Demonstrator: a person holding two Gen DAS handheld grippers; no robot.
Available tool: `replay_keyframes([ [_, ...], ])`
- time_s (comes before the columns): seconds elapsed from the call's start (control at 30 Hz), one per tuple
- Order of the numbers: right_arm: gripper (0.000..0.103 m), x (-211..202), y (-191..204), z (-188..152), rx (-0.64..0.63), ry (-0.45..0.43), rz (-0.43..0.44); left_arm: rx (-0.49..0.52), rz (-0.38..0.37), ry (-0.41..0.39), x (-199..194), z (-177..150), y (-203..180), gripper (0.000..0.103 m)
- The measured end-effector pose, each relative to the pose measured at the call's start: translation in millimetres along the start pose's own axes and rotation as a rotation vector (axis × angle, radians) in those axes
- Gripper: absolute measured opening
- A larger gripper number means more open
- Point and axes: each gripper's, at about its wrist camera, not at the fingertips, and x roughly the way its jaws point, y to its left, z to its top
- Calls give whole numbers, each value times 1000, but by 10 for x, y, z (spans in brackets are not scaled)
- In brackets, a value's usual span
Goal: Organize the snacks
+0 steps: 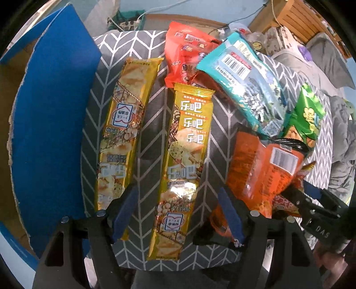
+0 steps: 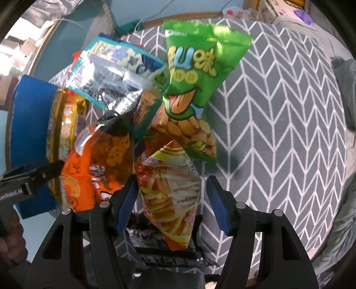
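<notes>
Snack packs lie on a grey chevron-patterned round cushion (image 1: pixel 153 51). In the left wrist view two long yellow packs lie side by side: one (image 1: pixel 121 131) at the left, one (image 1: pixel 184 169) between the open fingers of my left gripper (image 1: pixel 178 213). Behind are a red bag (image 1: pixel 189 53), a teal seed bag (image 1: pixel 247 89), a green bag (image 1: pixel 307 115) and an orange bag (image 1: pixel 264 175). My right gripper (image 2: pixel 170 204) is open around a red-yellow chip bag (image 2: pixel 171 197), with the green peanut bag (image 2: pixel 193 89) and the orange bag (image 2: pixel 100 164) just beyond.
A blue cardboard box flap (image 1: pixel 51 124) stands left of the cushion. The right half of the cushion (image 2: pixel 278 115) is bare fabric. A black packet (image 2: pixel 160 246) lies under the chip bag. Cables, a wooden crate (image 1: pixel 298 20) and grey clothing sit behind.
</notes>
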Motion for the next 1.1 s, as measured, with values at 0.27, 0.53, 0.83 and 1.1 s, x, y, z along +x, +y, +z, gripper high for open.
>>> replay_keyframes([
  [0.27,49,213,101,1,-35,18,4,15,42,-9,184,40,-33,78],
  [0.53,38,197,289,17,-79,-2,-32,35,55,-39,324,36,0,78],
  [0.83,37,-144,315,-37,-53,-39,-24,81,38,-14,387,34,-7,33],
  [1.1,37,-411,294,-108,-35,-72,-22,83,-3,-23,154,-27,153,32],
])
